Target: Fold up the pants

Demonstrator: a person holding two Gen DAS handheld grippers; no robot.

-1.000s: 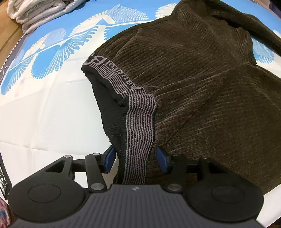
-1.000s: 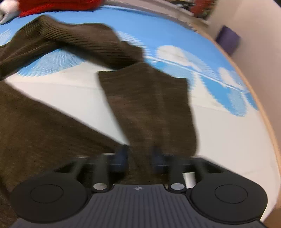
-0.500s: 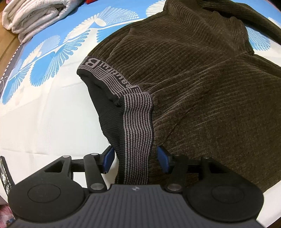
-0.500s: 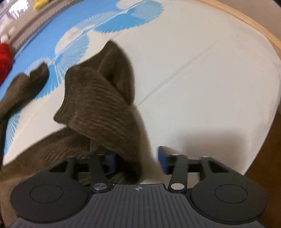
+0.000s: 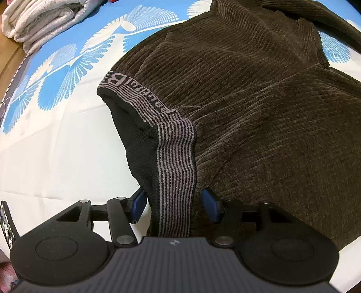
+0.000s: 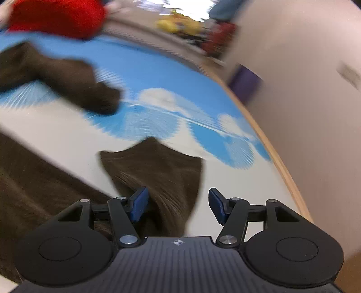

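I am seeing the brown corduroy pants (image 5: 259,108) lying spread across the bed (image 5: 52,146), over its blue-and-white patterned cover; the striped waistband (image 5: 176,157) is rising from the fabric and running down between the blue pads (image 5: 138,204) of my left tongs (image 5: 173,204), which are standing spread on either side of it without pinching; a folded grey blanket (image 5: 42,20) is sitting at the far corner; my right tongs (image 6: 178,206) are also standing spread, with a pant leg end (image 6: 155,171) lying under them; that view is blurring; a red item (image 6: 58,15) is showing at the far edge.
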